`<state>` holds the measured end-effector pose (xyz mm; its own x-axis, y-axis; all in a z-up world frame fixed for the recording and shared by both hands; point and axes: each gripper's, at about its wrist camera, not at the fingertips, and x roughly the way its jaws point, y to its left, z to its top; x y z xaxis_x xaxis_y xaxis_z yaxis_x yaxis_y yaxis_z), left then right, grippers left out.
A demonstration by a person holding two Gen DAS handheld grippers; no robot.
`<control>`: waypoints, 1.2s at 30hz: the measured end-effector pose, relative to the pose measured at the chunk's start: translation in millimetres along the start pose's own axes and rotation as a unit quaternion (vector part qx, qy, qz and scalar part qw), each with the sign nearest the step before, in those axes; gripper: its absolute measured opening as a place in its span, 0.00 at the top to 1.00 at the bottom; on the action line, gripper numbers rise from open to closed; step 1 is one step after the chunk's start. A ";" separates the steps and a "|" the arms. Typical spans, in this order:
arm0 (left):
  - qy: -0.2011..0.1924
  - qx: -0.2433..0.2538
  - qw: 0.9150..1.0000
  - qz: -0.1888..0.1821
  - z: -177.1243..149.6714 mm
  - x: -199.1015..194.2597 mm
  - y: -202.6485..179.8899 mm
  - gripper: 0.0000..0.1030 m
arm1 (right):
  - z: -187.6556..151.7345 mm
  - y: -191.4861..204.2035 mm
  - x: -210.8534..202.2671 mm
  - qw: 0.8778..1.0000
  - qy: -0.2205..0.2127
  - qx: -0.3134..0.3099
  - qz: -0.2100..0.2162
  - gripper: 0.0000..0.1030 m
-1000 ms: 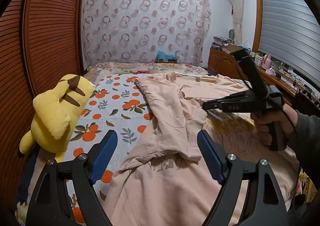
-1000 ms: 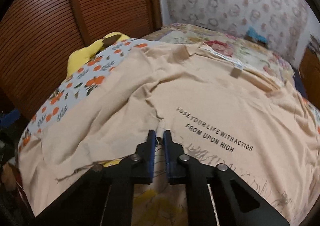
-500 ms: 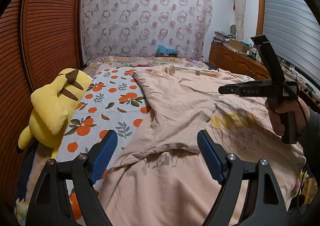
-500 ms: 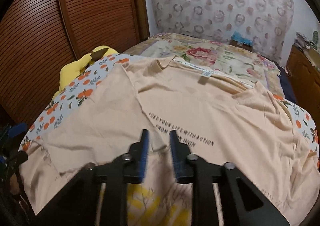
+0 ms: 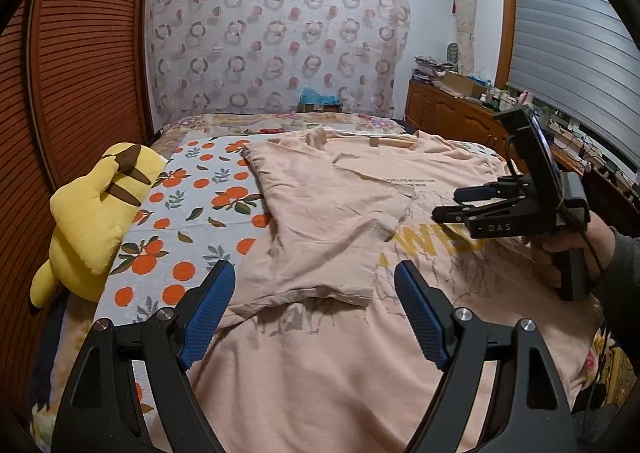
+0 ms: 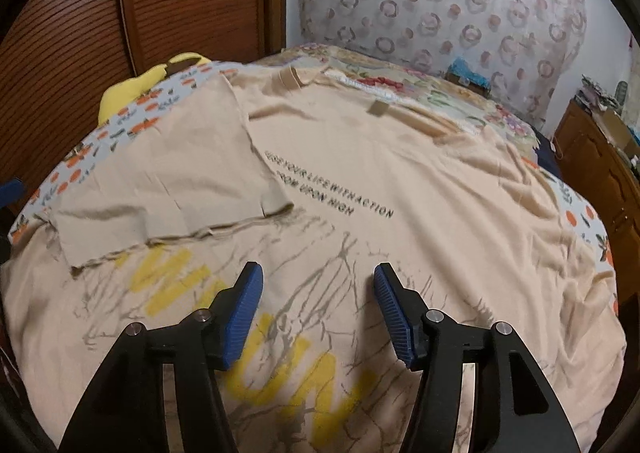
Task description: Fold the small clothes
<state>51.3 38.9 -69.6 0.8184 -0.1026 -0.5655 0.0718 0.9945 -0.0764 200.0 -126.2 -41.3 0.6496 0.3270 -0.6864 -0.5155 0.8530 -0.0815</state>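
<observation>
A peach T-shirt with black lettering and a yellow print lies spread on the bed. Its left sleeve is folded inward over the chest. My left gripper hovers open above the sleeve's hem, nothing between its blue pads. My right gripper hangs above the yellow print; its jaws are opening and hold nothing. In the left wrist view the right gripper is at the right, held by a hand.
A yellow plush toy lies at the bed's left edge by the brown slatted wardrobe. An orange-print sheet covers the bed. A wooden dresser with clutter stands at the right. A patterned curtain hangs behind.
The right gripper let go of the sleeve, opened, and drew back toward the shirt's lower print. The sleeve now lies flat on the chest. The left gripper stayed open and nearly still.
</observation>
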 end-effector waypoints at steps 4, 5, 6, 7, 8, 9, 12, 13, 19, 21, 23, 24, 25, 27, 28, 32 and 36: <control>-0.004 0.003 1.000 -0.005 1.9 -4.2 -5.8 0.20 | -0.6 -4.0 2.1 1.000 0.002 0.012 -0.001 0.27; -0.007 0.003 1.000 -0.007 2.7 -6.0 -7.7 0.20 | -0.6 -4.7 2.9 1.000 0.004 0.014 -0.004 0.22; -0.009 0.004 1.000 -0.009 3.1 -7.2 -9.4 0.20 | -0.5 -5.0 3.9 1.000 0.006 0.016 -0.007 0.20; -0.012 0.005 1.000 -0.011 3.7 -9.0 -11.5 0.20 | -0.4 -6.4 5.1 1.000 -0.003 0.024 -0.019 0.16; -0.014 0.006 1.000 -0.014 4.1 -10.6 -13.6 0.20 | -0.2 -7.8 5.5 1.000 -0.001 0.026 -0.016 0.14; -0.015 0.007 1.000 -0.016 4.6 -11.6 -15.5 0.20 | 0.0 -7.2 6.6 1.000 0.001 0.025 -0.013 0.11; -0.016 0.012 1.000 -0.023 5.1 -12.9 -22.1 0.20 | 1.2 -7.1 8.9 1.000 0.003 0.024 -0.017 0.09; -0.016 0.016 0.999 -0.025 4.9 -12.8 -24.2 0.20 | 1.4 -7.5 9.2 1.000 0.004 0.025 -0.017 0.09; -0.005 0.022 0.999 -0.029 0.4 -5.7 -33.0 0.20 | -2.4 -11.6 3.3 0.999 0.003 0.035 -0.019 0.12; -0.001 0.024 0.999 -0.031 -1.0 -3.2 -35.4 0.20 | -8.4 -19.2 -7.9 0.999 -0.011 0.052 -0.012 0.14; 0.002 0.027 0.999 -0.032 -1.9 -1.4 -39.0 0.20 | -19.7 -28.9 -25.0 0.998 -0.024 0.065 -0.008 0.18; 0.003 0.028 0.999 -0.034 -2.1 -0.8 -40.9 0.20 | -24.9 -33.2 -31.6 0.997 -0.028 0.069 -0.013 0.19; 0.003 0.028 0.999 -0.035 -2.1 -0.4 -42.7 0.20 | -33.4 -40.9 -42.2 0.996 -0.034 0.076 -0.022 0.20; 0.004 0.030 0.999 -0.039 -2.6 1.3 -46.7 0.20 | -47.2 -53.1 -57.3 0.995 -0.039 0.085 -0.034 0.21; 0.005 0.031 0.999 -0.040 -2.6 2.1 -48.9 0.20 | -57.4 -63.4 -67.4 0.994 -0.042 0.090 -0.047 0.22; 0.006 0.035 0.998 -0.044 -3.0 5.0 -56.4 0.20 | -91.2 -102.4 -92.4 0.987 -0.043 0.120 -0.092 0.23; 0.010 0.034 0.998 -0.050 -2.5 8.6 -60.8 0.20 | -122.2 -152.7 -108.4 0.976 -0.037 0.175 -0.127 0.31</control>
<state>52.5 -22.5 -71.9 0.7941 -0.2007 -0.5737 0.1917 0.9784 -0.0770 140.0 -341.7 -42.9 0.7774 0.1036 -0.6205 -0.1175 0.9929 0.0185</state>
